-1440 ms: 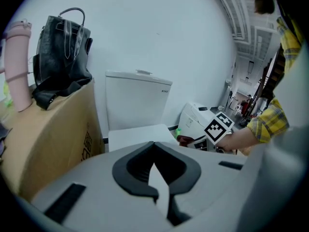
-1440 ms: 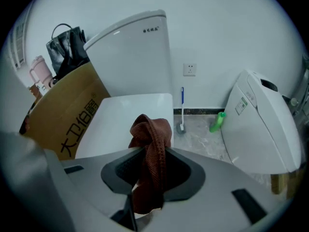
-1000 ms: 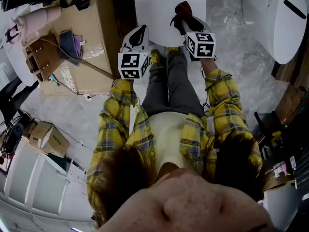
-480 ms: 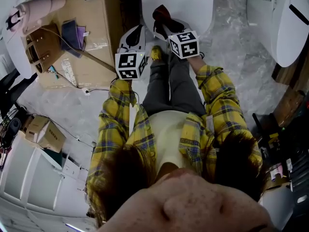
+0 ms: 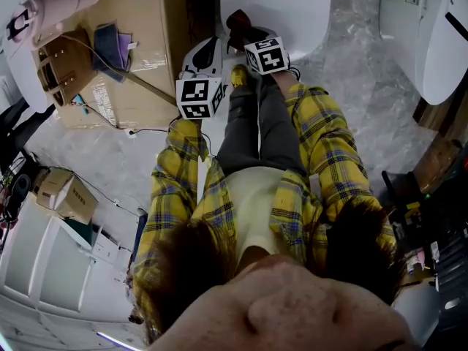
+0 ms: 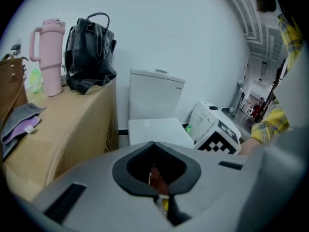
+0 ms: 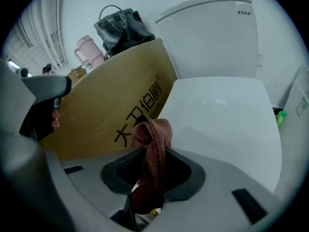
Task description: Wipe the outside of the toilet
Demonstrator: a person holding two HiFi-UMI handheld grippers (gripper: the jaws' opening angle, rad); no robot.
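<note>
Now right gripper [image 7: 151, 174] clamped on brown cloth [image 7: 154, 135], near toilet [image 7: 223, 116]; left gripper [image 6: 155, 167] closed, empty.

head cam looks steeply down over person's torso [image 5: 256, 203]; l & r gripper views sit low, face fwd, close-up; all share toilet [image 5: 274, 6] & cardboard box [image 5: 139, 42].

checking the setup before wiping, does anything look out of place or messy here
Nothing spilled or broken shows. The oddity is the large brown cardboard box standing close beside the white toilet, serving as a table for a black handbag and a pink tumbler. The brown cloth is bunched in the right gripper.
</note>
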